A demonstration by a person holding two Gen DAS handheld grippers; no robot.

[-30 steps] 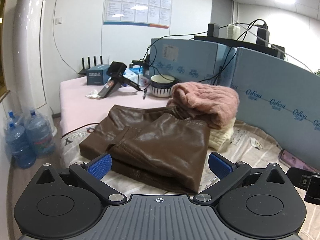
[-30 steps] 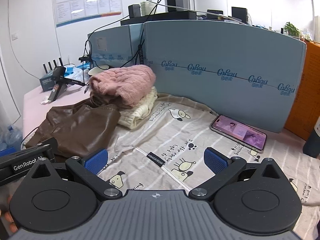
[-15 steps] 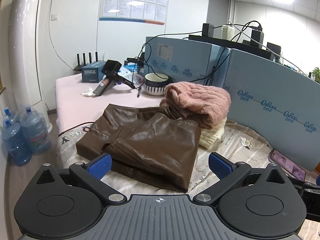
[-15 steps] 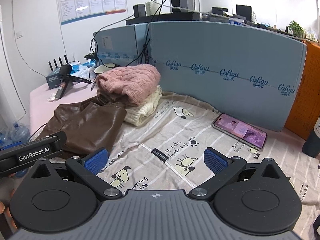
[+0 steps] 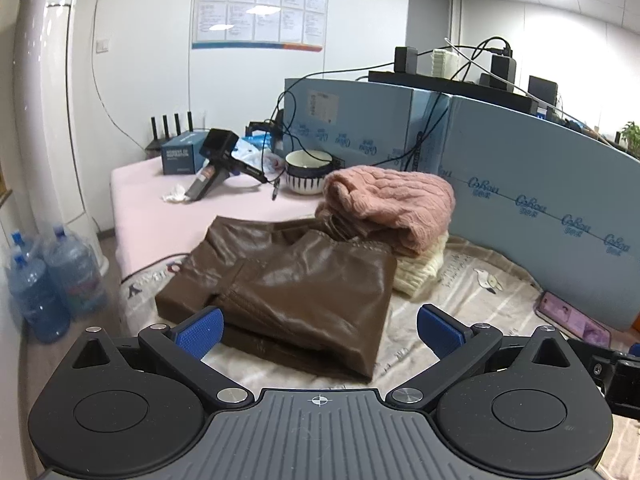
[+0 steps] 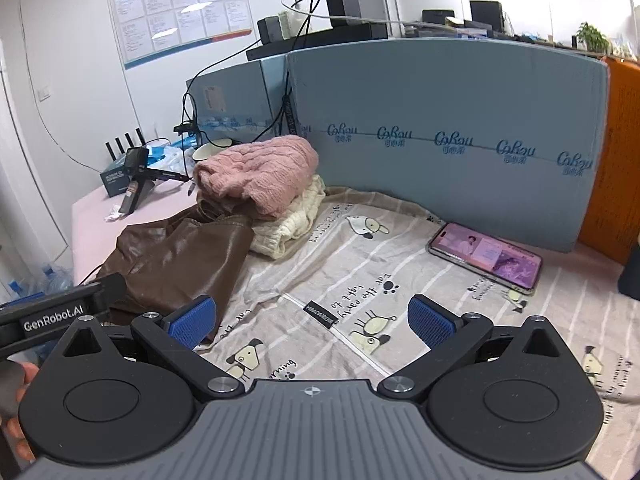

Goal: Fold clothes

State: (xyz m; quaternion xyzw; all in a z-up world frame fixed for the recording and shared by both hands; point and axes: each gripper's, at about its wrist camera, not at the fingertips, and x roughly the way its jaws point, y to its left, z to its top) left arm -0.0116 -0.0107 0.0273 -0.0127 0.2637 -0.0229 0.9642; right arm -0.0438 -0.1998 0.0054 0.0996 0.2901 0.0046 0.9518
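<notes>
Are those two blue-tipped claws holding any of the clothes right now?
No, nothing is held. The left gripper and the right gripper are both wide open, with nothing between their pads. The brown leather garment lies folded on the sheet.

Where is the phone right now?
In the right wrist view, the phone lies face up on the cartoon-dog sheet, right of the sweaters, against the blue foam board.
</notes>
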